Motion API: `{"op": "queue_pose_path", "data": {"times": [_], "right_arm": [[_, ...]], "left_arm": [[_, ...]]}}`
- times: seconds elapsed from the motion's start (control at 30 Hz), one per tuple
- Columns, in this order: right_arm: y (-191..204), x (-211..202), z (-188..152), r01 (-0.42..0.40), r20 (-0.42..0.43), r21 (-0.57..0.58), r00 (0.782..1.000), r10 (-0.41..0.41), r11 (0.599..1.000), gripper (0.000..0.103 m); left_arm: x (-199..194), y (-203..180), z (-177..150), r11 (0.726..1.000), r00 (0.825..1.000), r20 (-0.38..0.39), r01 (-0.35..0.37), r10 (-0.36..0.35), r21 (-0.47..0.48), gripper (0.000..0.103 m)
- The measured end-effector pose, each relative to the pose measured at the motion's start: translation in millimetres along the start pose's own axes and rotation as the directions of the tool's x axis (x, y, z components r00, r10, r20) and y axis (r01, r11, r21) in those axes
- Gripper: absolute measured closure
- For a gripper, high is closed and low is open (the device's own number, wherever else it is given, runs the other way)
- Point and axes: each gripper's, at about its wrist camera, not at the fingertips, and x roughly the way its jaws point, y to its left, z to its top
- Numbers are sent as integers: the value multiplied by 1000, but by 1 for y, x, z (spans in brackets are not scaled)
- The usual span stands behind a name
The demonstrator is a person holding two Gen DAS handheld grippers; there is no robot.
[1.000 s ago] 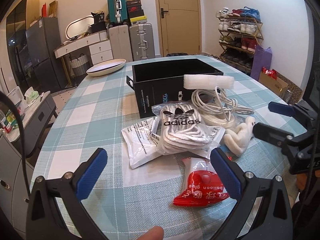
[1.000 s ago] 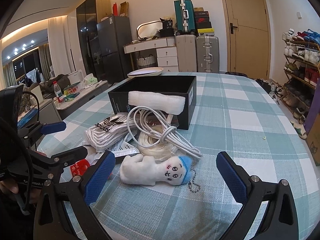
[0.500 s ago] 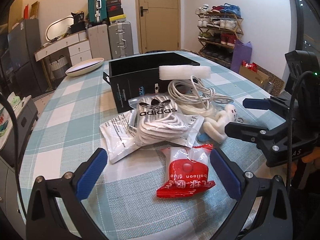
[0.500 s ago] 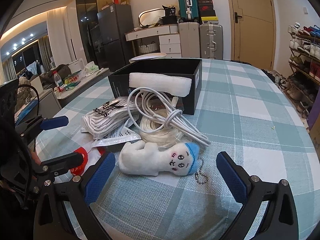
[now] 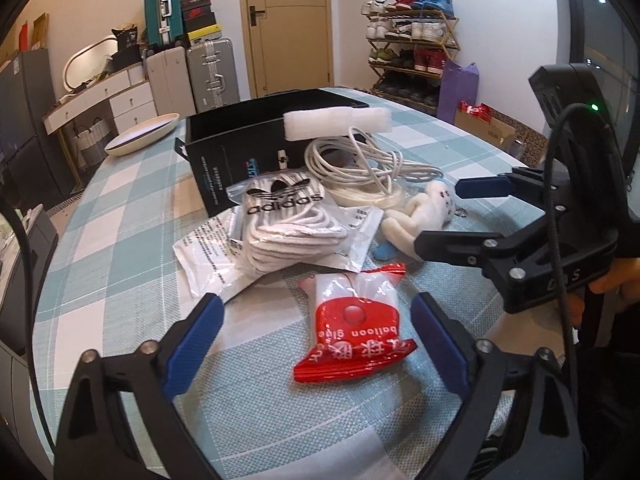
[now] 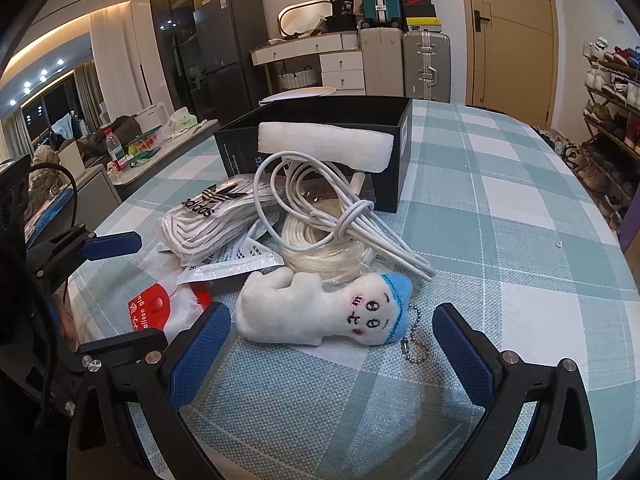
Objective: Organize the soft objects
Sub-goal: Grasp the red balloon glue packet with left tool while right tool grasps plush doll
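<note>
Left claw point(image 5: 316, 338) open, jaws just narrowing, straddling red balloon-glue packet point(image 5: 354, 330) flat on checked counter point(image 5: 120, 208), pads clear of it. Bagged adidas socks point(image 5: 286, 224) behind, against black box point(image 5: 256, 140). Cable coil point(image 5: 360, 168) next. Right claw point(image 6: 330, 342) open around white plush toy point(image 6: 320, 312), not touching.
</note>
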Motion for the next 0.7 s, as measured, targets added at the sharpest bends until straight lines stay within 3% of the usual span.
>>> {"op": "queue_pose_path", "data": {"times": [0.13, 0.3, 0.43, 0.5, 0.7], "right_arm": [[3, 2, 1, 1, 1, -16, 1000, -1, 1000, 0], [8, 3, 1, -4, -3, -36, 1000, 4, 999, 0], [12, 3, 1, -4, 4, -55, 1000, 4, 998, 6], [13, 3, 1, -5, 3, -60, 1000, 5, 998, 14], [14, 1, -1, -18, 10, -81, 1000, 19, 997, 15]], "left_arm": [[0, -6, -3, 1000, 1000, -10, 16, -15, 26, 19], [0, -10, -5, 997, 998, -31, 61, -59, 38, 45], [0, -13, -6, 996, 997, -38, 72, -70, 51, 55], [-2, -14, -6, 995, 996, -36, 80, -78, 54, 57], [-3, -15, -4, 995, 995, -36, 92, -90, 47, 60]]}}
